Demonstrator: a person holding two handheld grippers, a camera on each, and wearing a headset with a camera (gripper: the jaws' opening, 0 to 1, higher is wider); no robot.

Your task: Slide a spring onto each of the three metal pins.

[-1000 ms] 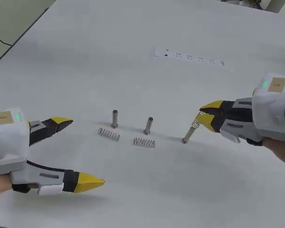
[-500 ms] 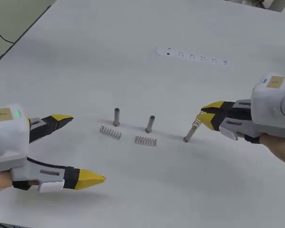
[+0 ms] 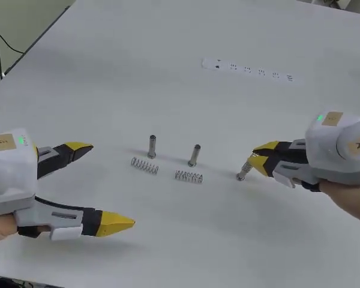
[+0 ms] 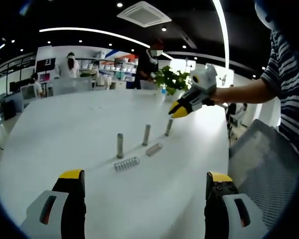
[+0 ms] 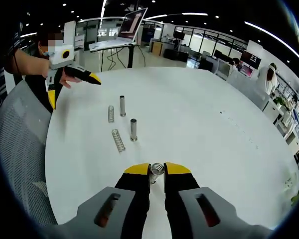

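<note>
right gripper pinches spring end-on | head view — pin tilted

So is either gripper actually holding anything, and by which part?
The right gripper pinches a spring by its upper end, over a tilted pin. The left gripper is open and holds nothing.
</note>
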